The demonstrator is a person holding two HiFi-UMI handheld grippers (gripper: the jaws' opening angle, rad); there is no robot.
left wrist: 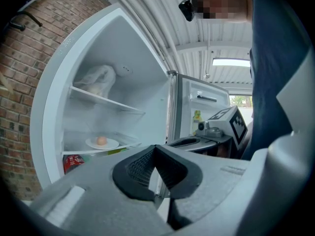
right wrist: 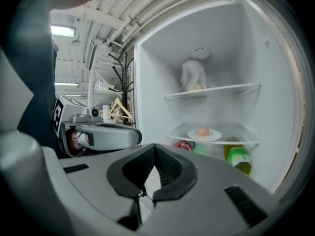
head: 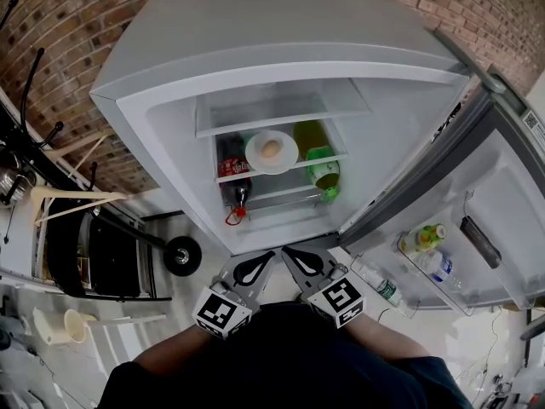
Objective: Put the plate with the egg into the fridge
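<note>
The white plate (head: 272,152) with the egg (head: 271,149) rests on a glass shelf inside the open fridge (head: 255,66). The plate (left wrist: 102,143) shows in the left gripper view and the plate (right wrist: 204,134) in the right gripper view, each far beyond the jaws. Both grippers hang side by side in front of the fridge, low and close to the person's body. My left gripper (head: 271,254) is shut with nothing in it, and so is my right gripper (head: 286,250). Their tips nearly meet.
The fridge door (head: 464,220) stands open to the right, with bottles (head: 421,239) in its rack. A red cola bottle (head: 233,175) and green bottles (head: 324,170) lie below the plate's shelf. A bagged item (right wrist: 194,75) sits on the upper shelf. A coat rack (head: 77,196) stands at left.
</note>
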